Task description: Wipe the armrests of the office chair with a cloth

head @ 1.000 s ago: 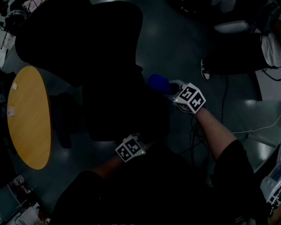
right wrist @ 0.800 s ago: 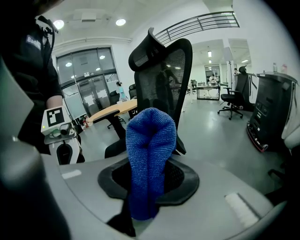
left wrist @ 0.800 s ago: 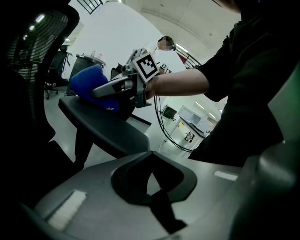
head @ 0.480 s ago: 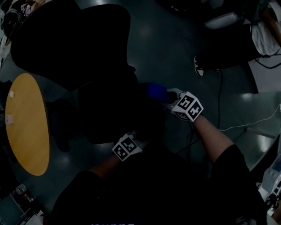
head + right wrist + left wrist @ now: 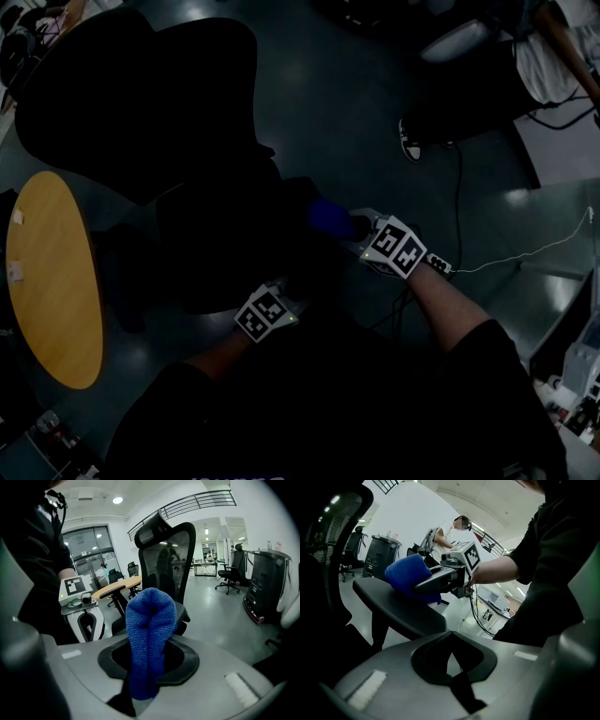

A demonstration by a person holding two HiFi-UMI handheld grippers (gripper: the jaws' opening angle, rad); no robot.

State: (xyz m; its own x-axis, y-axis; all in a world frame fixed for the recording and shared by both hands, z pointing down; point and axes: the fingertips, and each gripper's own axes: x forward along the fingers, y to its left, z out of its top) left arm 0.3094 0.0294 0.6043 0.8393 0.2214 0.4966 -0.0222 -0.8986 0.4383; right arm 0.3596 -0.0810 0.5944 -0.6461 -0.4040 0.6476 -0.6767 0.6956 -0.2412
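Note:
The black office chair (image 5: pixel 141 94) is almost lost in the dark head view. My right gripper (image 5: pixel 354 226) is shut on a folded blue cloth (image 5: pixel 328 217) at the chair's right side. In the left gripper view the blue cloth (image 5: pixel 408 576) rests on top of the dark armrest (image 5: pixel 396 605), with the right gripper (image 5: pixel 423 586) behind it. The cloth (image 5: pixel 149 634) stands up between the right gripper's (image 5: pixel 140 688) jaws. My left gripper (image 5: pixel 281 298) is low by the seat front, and its jaws (image 5: pixel 454 672) look shut with nothing in them.
A round yellow table (image 5: pixel 52 281) stands left of the chair. Cables (image 5: pixel 459 202) and a power strip (image 5: pixel 441 266) lie on the grey floor to the right, near a person's shoe (image 5: pixel 409 141). More chairs (image 5: pixel 229 576) and a cabinet (image 5: pixel 267 585) stand farther off.
The right gripper has slid nearer to me along the chair's right side, still holding the cloth. The left gripper drifted slightly left. The head view has shifted.

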